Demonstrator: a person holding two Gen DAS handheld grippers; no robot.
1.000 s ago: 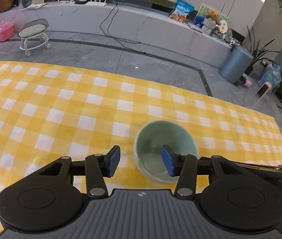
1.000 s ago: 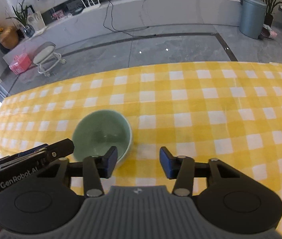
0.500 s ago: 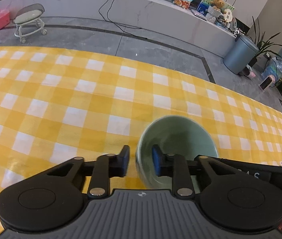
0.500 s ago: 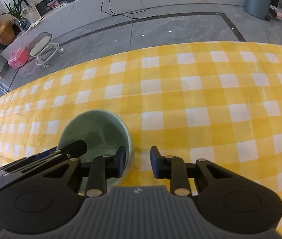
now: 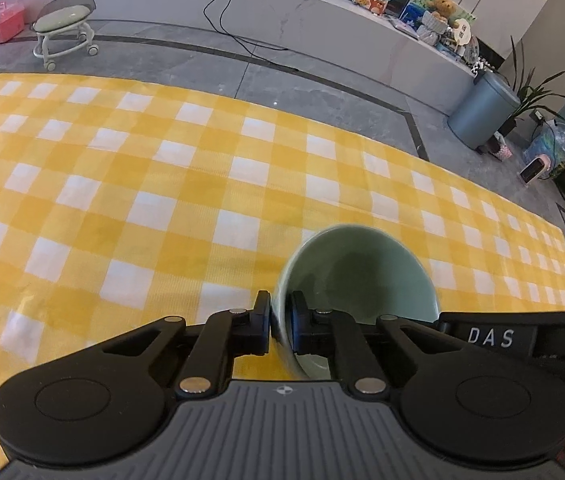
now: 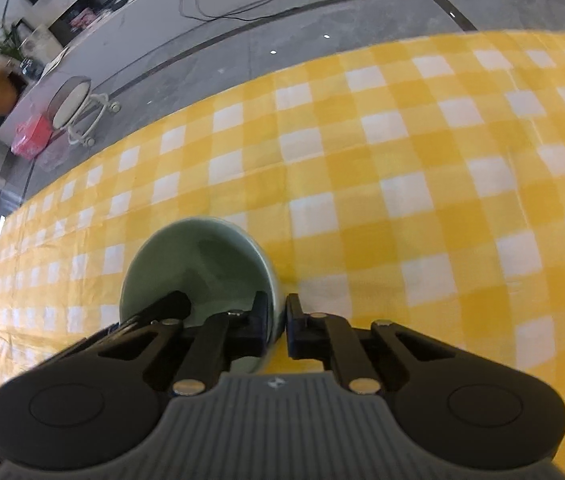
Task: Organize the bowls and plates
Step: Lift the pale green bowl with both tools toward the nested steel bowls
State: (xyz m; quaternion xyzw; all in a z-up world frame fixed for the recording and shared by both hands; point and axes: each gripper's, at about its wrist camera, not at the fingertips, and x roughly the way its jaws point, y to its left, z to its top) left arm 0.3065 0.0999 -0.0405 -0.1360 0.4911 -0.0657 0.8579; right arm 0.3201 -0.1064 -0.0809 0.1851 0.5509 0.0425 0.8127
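Observation:
A pale green bowl (image 5: 362, 276) sits on the yellow-and-white checked tablecloth (image 5: 162, 200), close in front of both cameras. My left gripper (image 5: 280, 320) straddles the bowl's left rim, one pad outside and one inside, its jaws closing and pressing on the wall. In the right wrist view the same bowl (image 6: 198, 264) has my right gripper (image 6: 278, 320) closing on its right rim, also one pad on each side. The right gripper's black body (image 5: 490, 338) shows at the left view's right edge. The bowl's near side is hidden behind the fingers.
The tablecloth spreads wide to the left, right and far side of the bowl. Beyond the table's far edge lies grey floor with a wheeled stool (image 5: 64, 20), a pink box (image 5: 0, 24), a grey bin (image 5: 482, 112) and a long low ledge.
Both grippers went from wide open beside the bowl to closed over its rim, left on the left rim, right on the right. Both cameras moved closer to the bowl.

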